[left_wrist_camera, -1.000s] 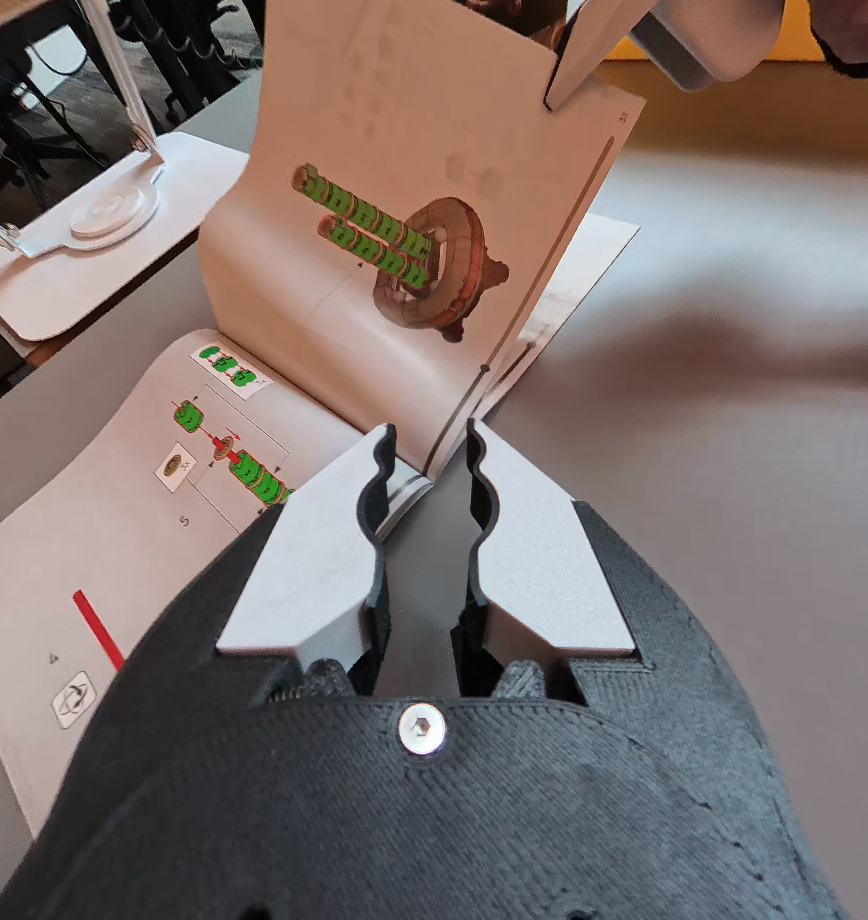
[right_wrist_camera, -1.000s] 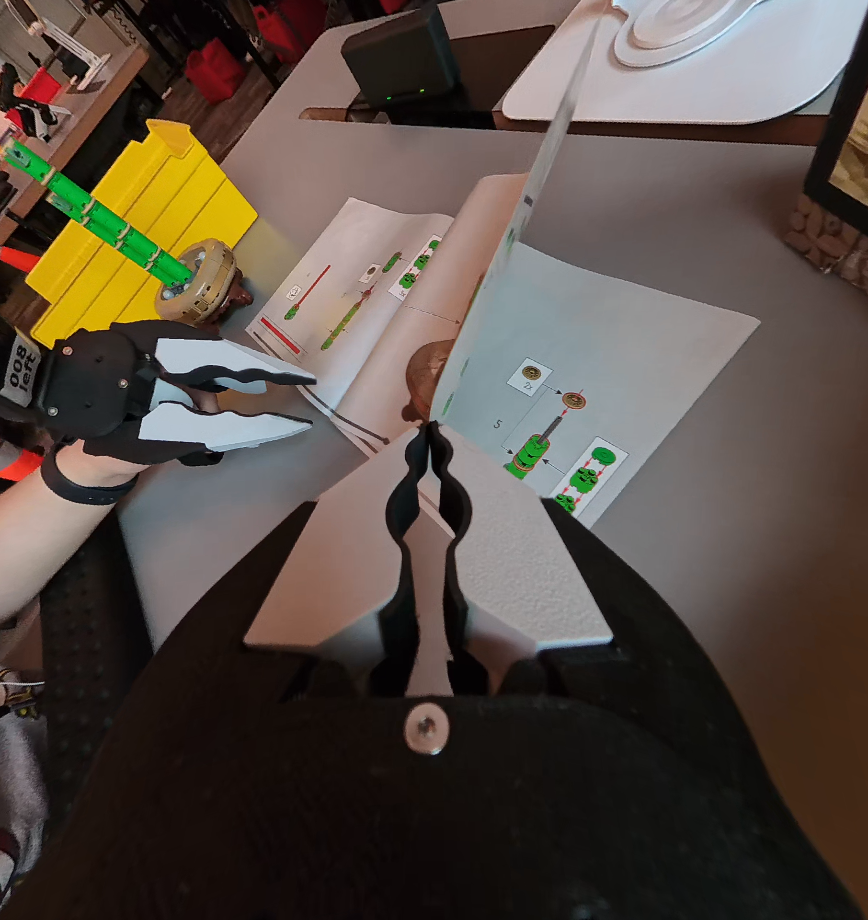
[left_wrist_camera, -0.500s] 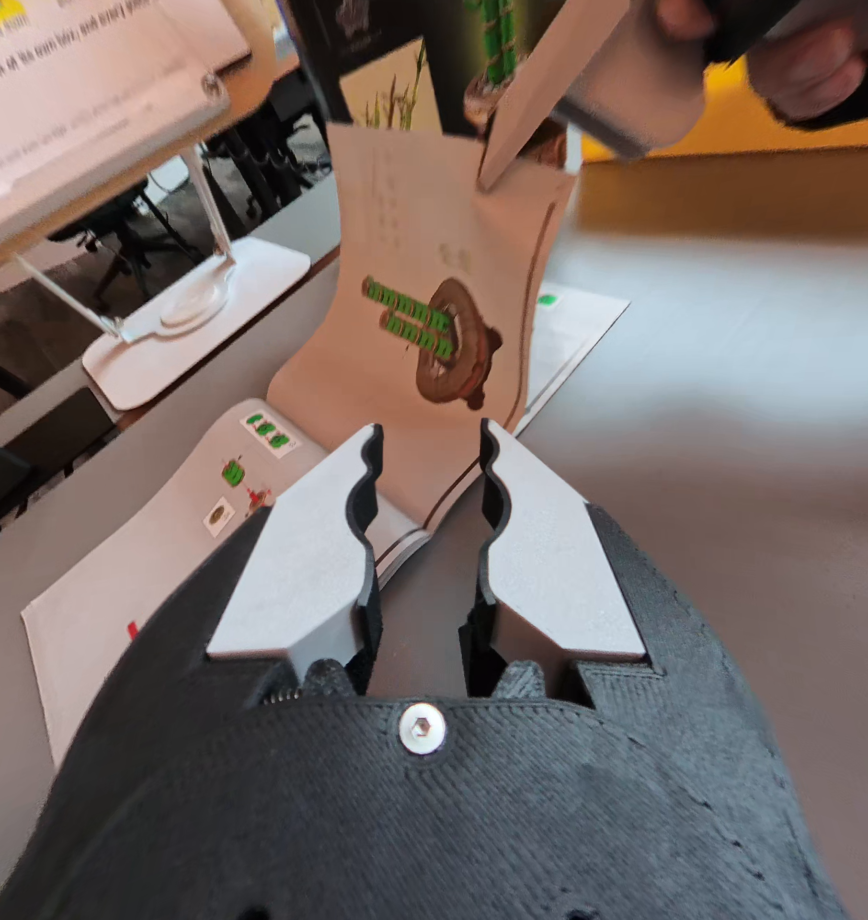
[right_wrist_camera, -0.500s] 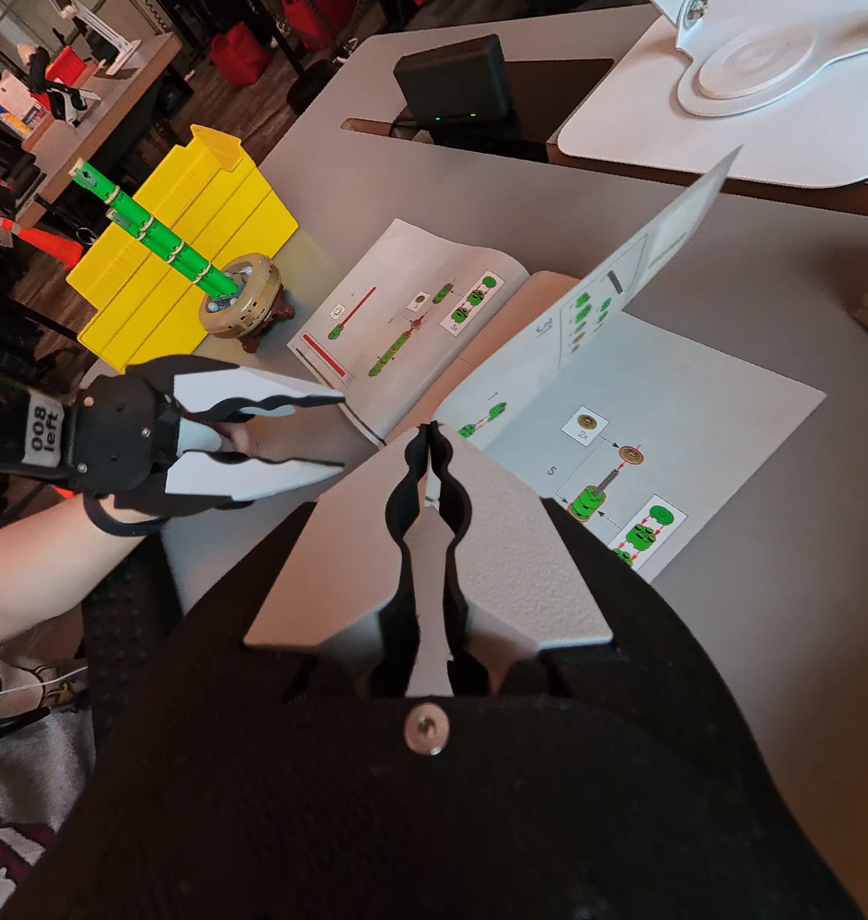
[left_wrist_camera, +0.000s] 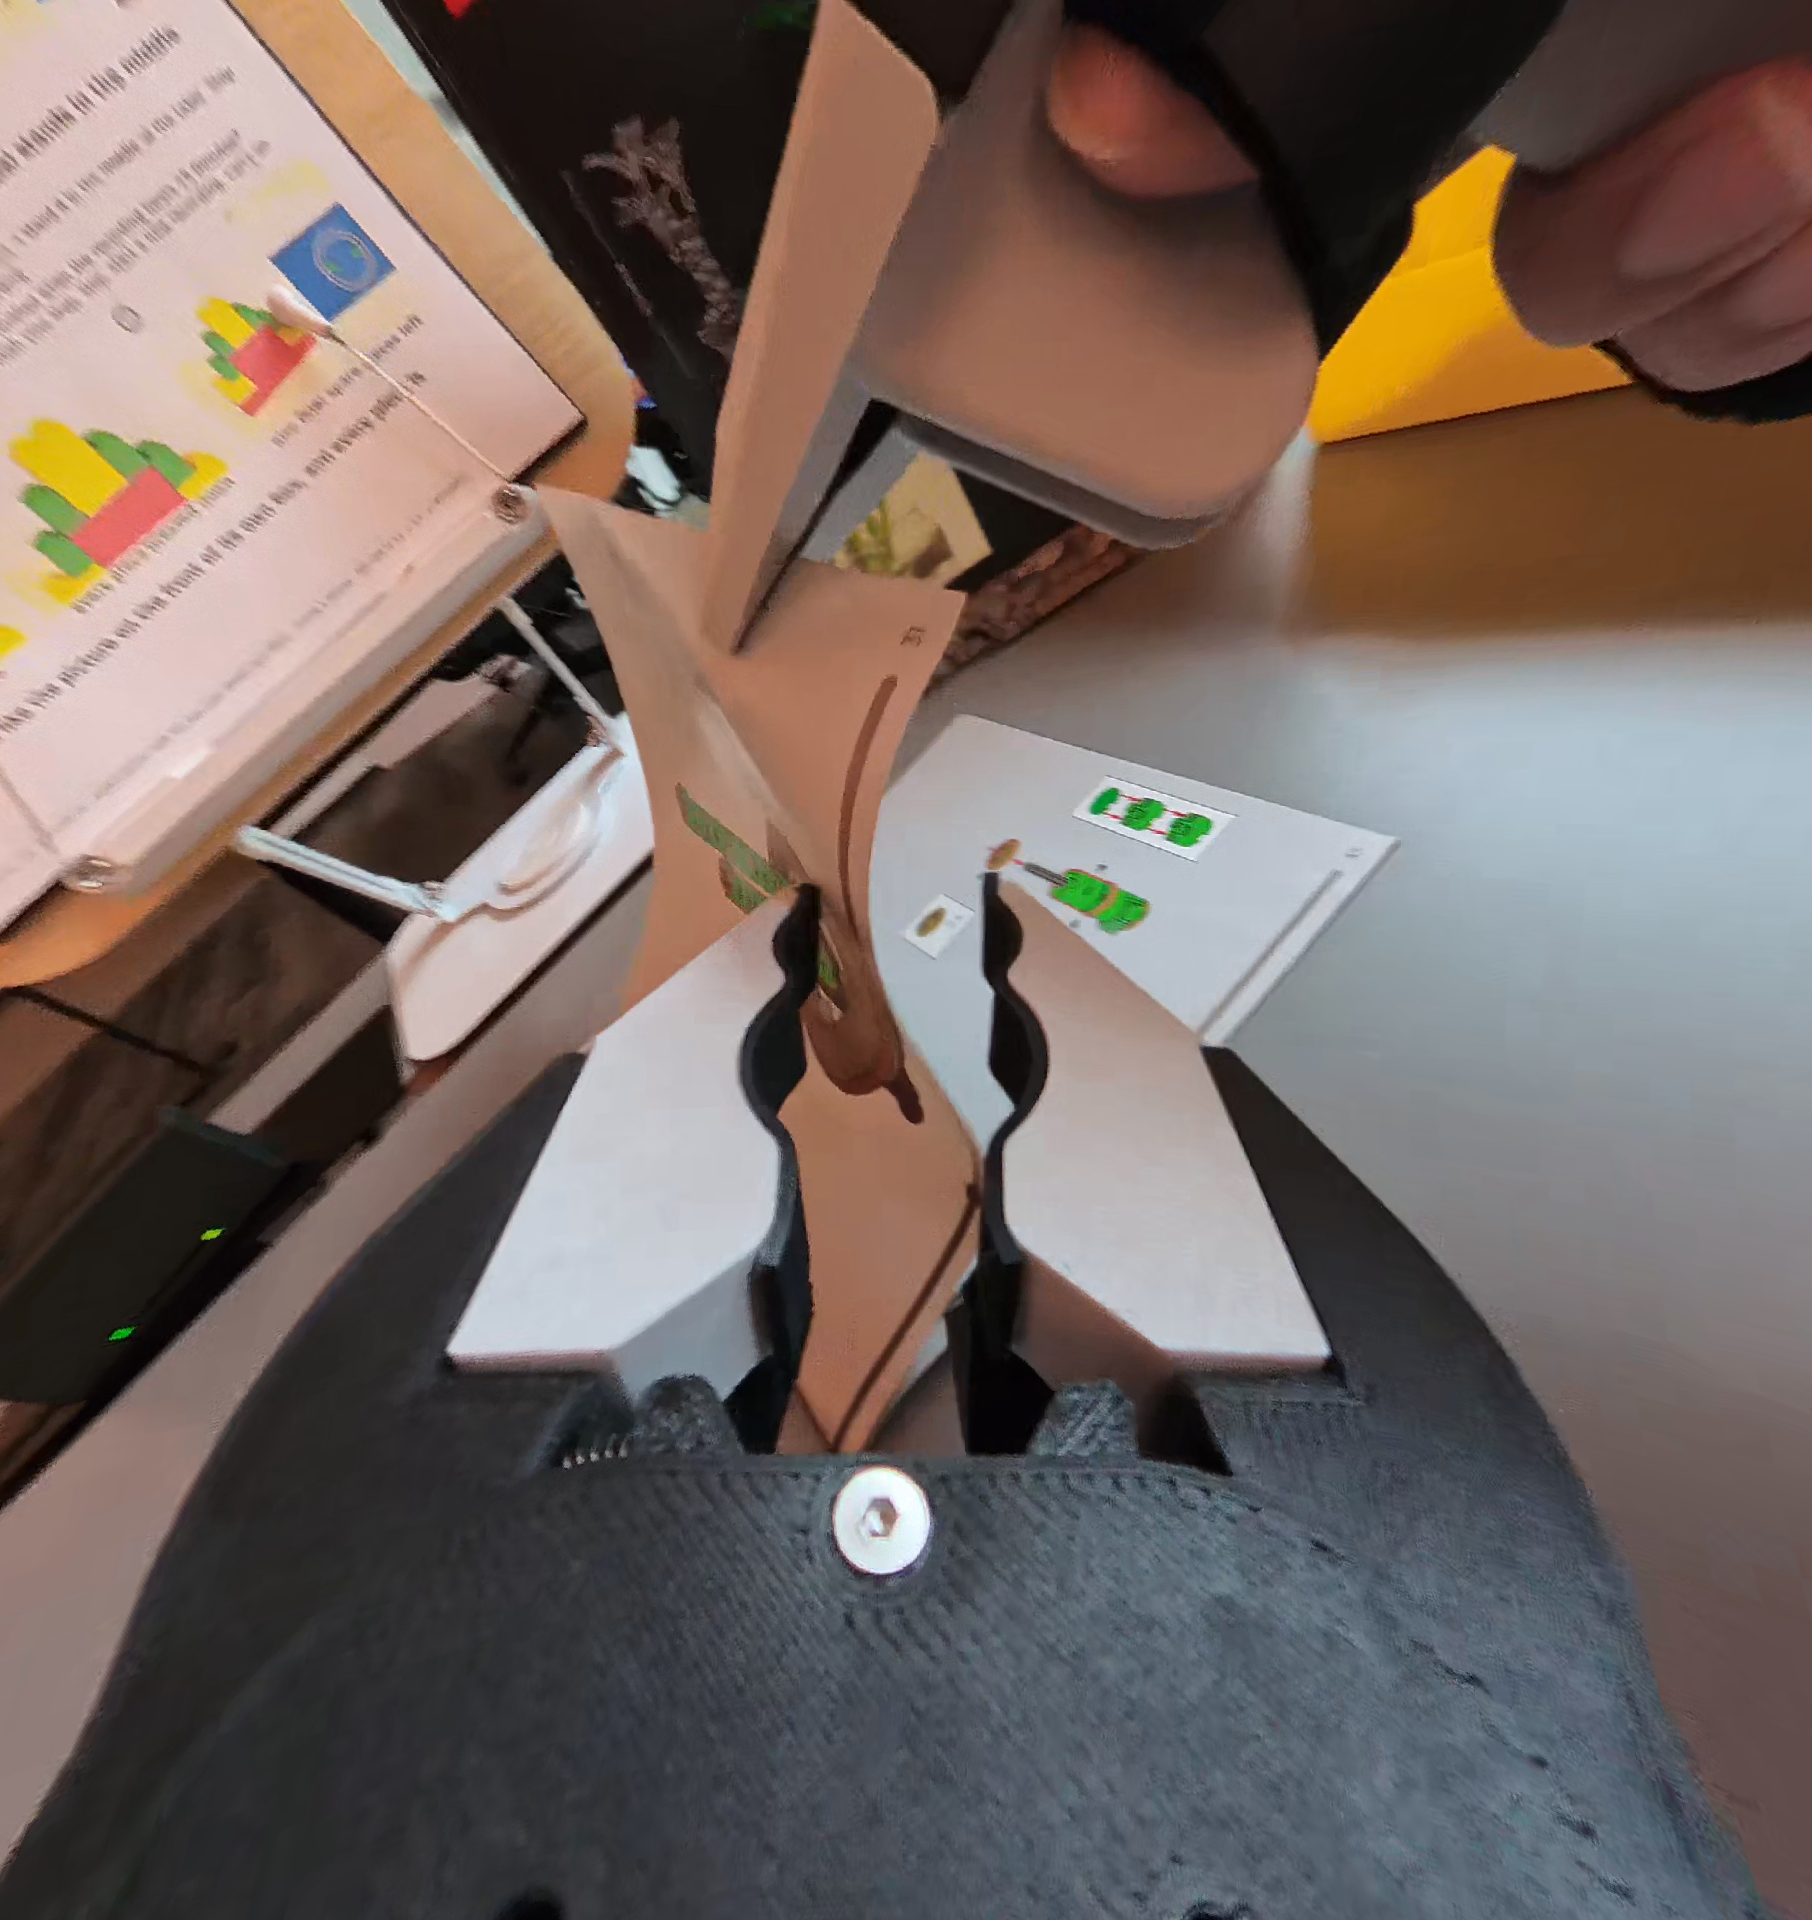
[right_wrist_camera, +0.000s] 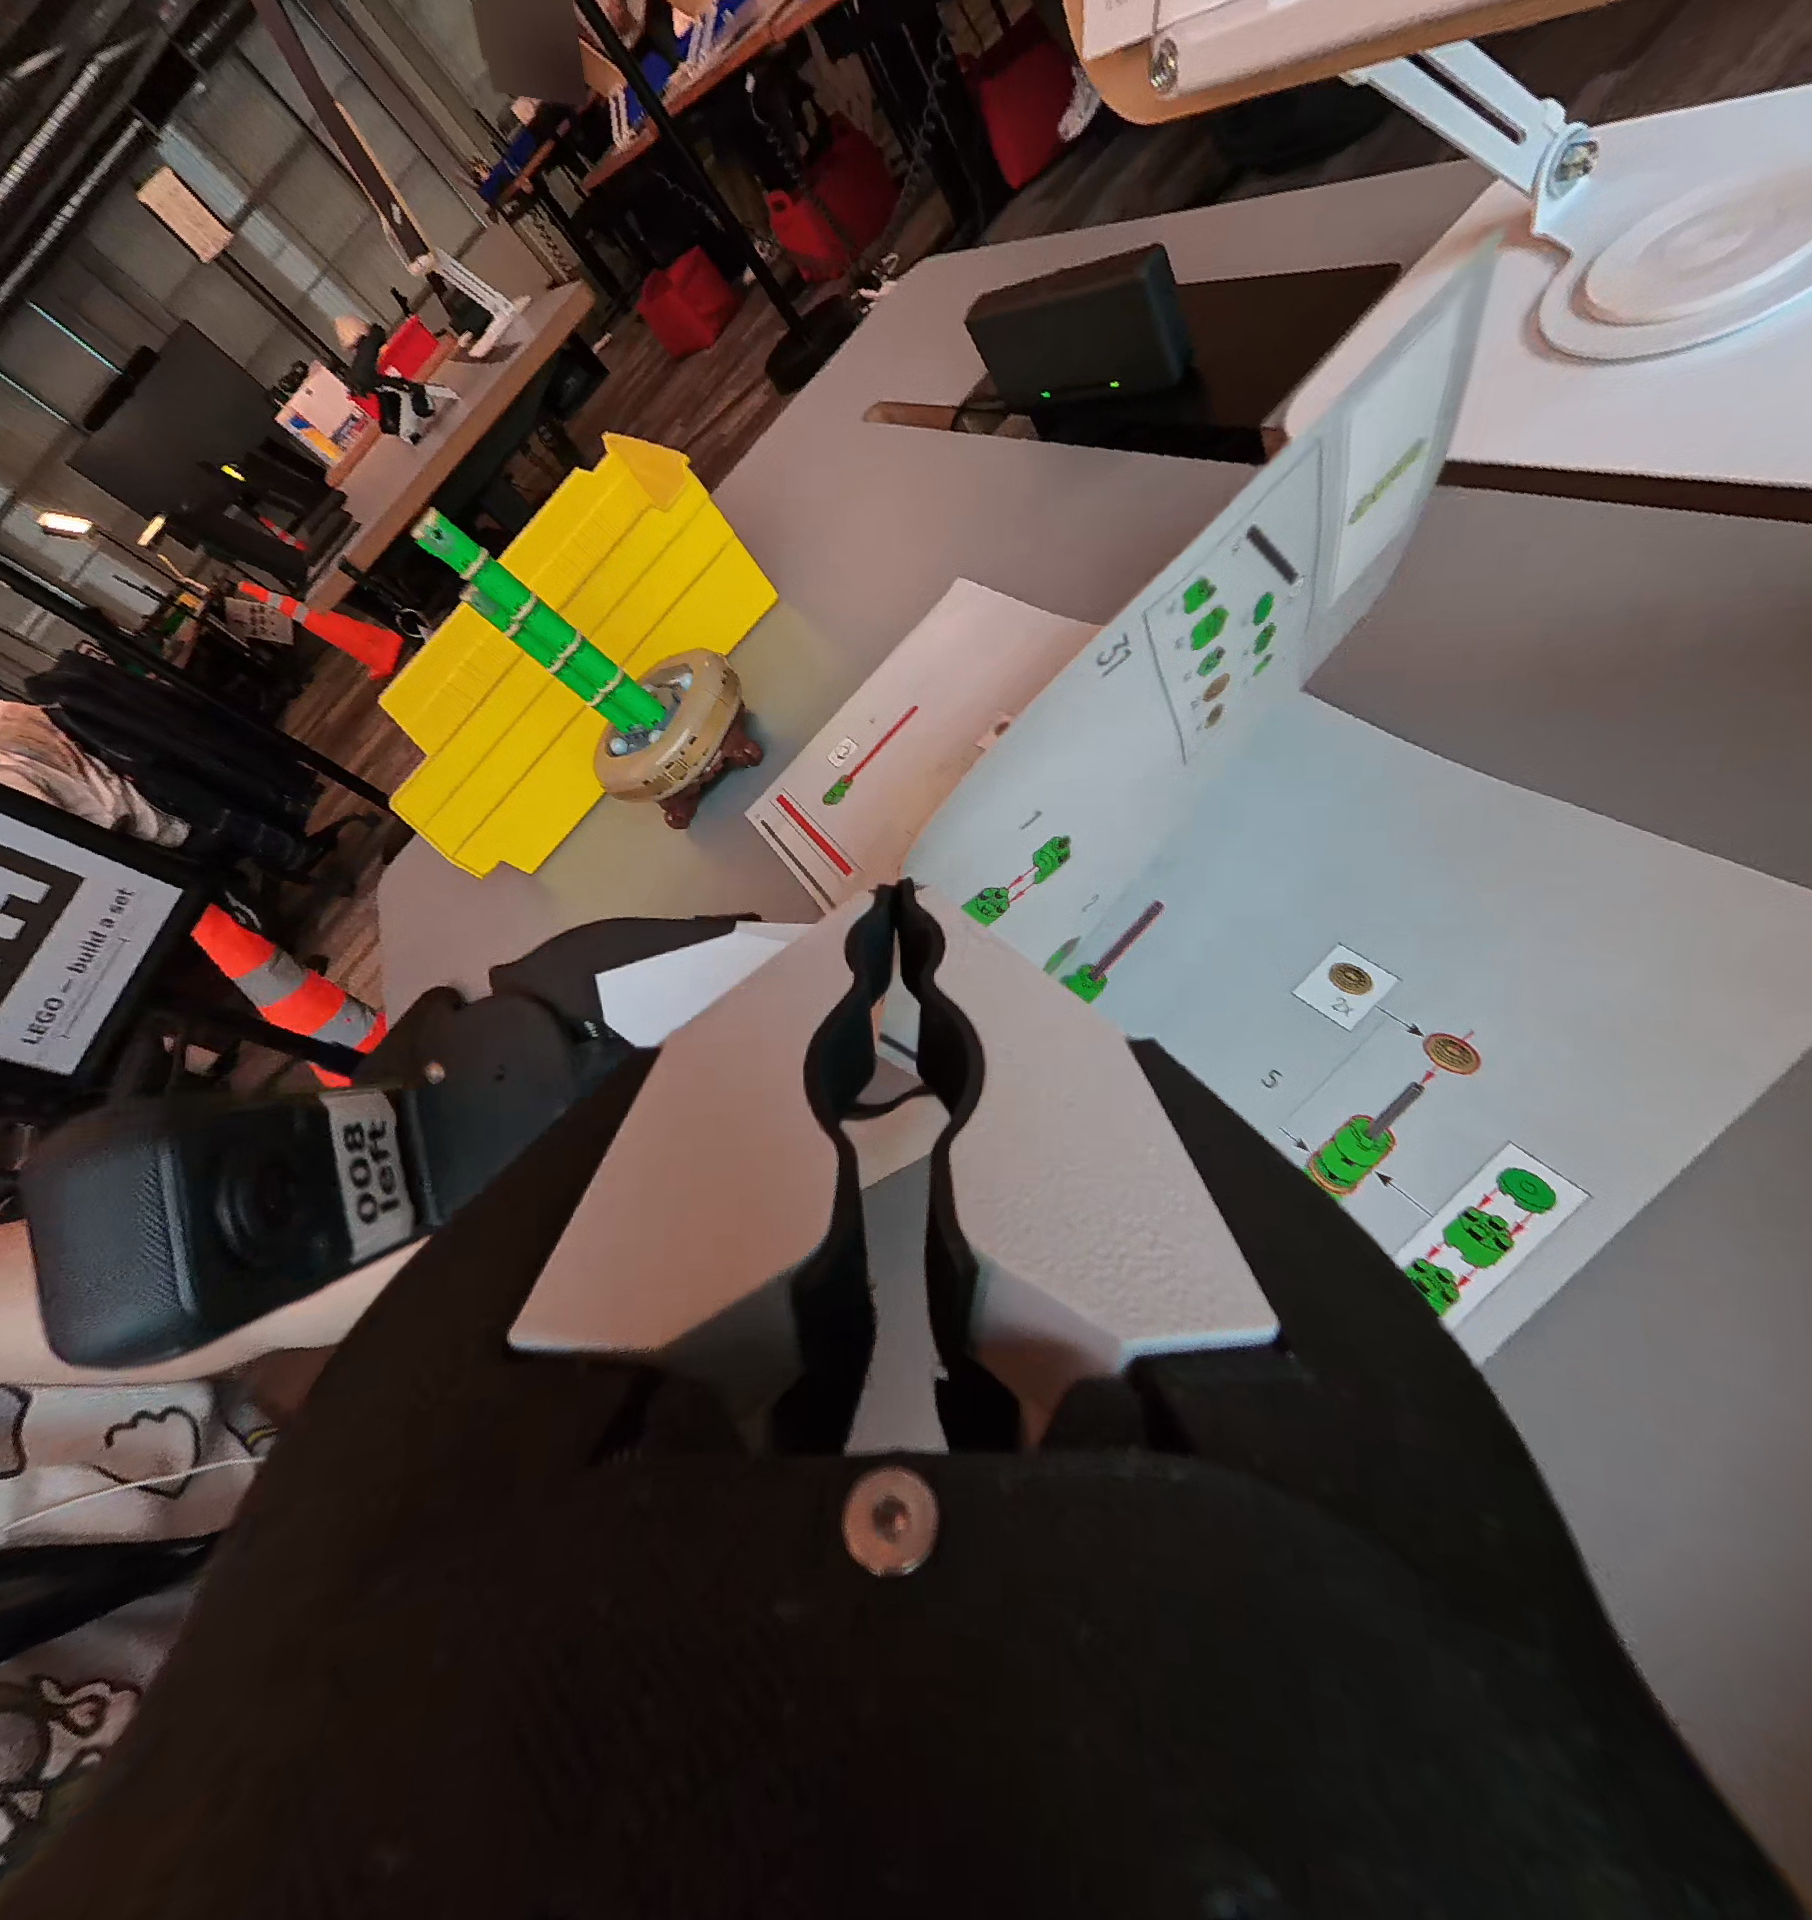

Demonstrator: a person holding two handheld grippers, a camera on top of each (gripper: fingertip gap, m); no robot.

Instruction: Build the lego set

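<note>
In the left wrist view we found the left gripper (left_wrist_camera: 897,894) with its jaws apart, a lifted page (left_wrist_camera: 860,1164) of the instruction booklet (left_wrist_camera: 1245,914) standing between them without being clamped. At twelve o'clock the right gripper (left_wrist_camera: 741,634) pinched that page's top edge. Only the right wrist view showed the lego model (right_wrist_camera: 663,717): a tan round base on brown feet carrying a tilted stalk of green segments. It stood at ten o'clock on the grey table (right_wrist_camera: 1660,623), just beside a yellow bin (right_wrist_camera: 569,665). There the right gripper (right_wrist_camera: 900,896) was closed on the page (right_wrist_camera: 1328,582).
</note>
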